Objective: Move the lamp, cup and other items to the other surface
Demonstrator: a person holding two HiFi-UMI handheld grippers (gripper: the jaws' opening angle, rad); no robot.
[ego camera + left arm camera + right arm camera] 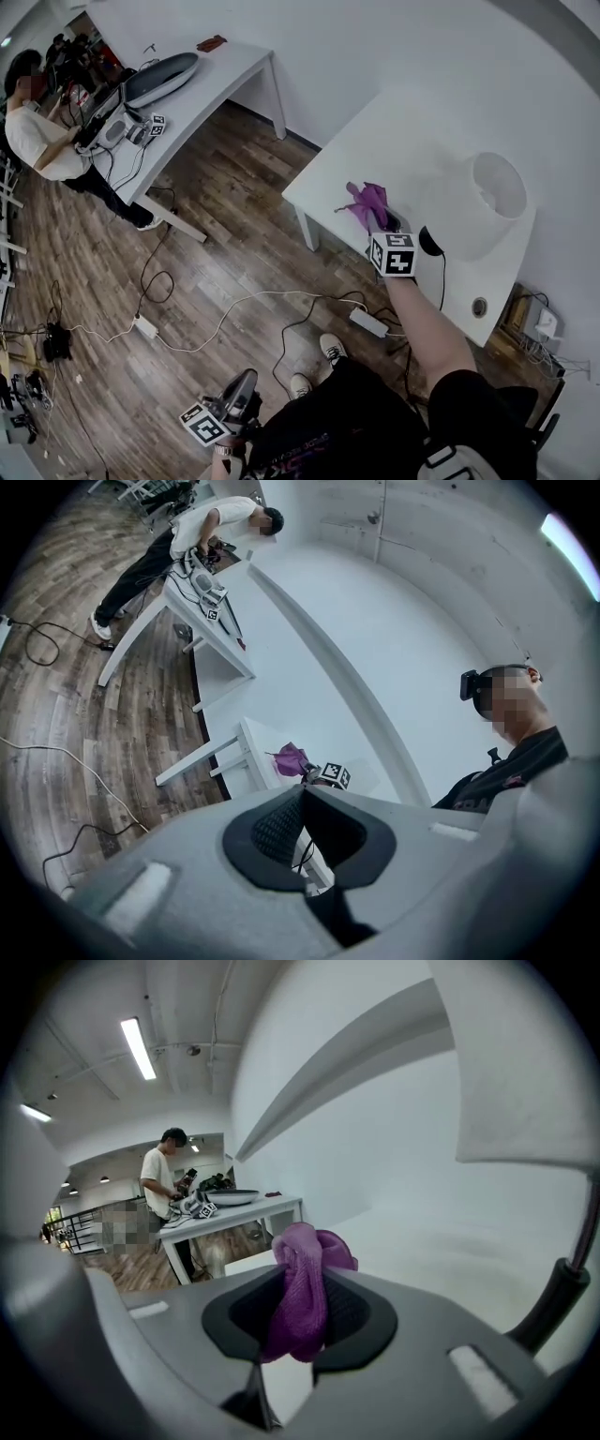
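On the near white table (328,178), toward its front-left part, we've got the right gripper (382,223) clamped on a purple cloth (367,200). In the right gripper view the jaws sit only a little apart, with the bunched fabric pinched between the dark pads (345,1314). One lump of it pokes out past the tips and the rest hangs down between them. We can't tell whether the cloth's underside touches the tabletop.

The lamp (497,187), with its white shade, stands on the same table, further back and to the right, near the wall and apart from the cloth. There's a small black rounded part (429,241) just beside the gripper with a thin cable dropping over the table edge, and we can't say for sure it's the lamp's foot.

The left gripper (242,386) is low down by the person's leg, well away from the table. In its own view the jaws are together at the tips and nothing's between them.

The other white table (225,80) is across the wooden floor (216,262), at upper left in the head view, with a grey oval tray-like thing (161,78) on it. Another person (42,141) in a white shirt stands at its far end. Cables and a power strip (145,326) trail over the floor.
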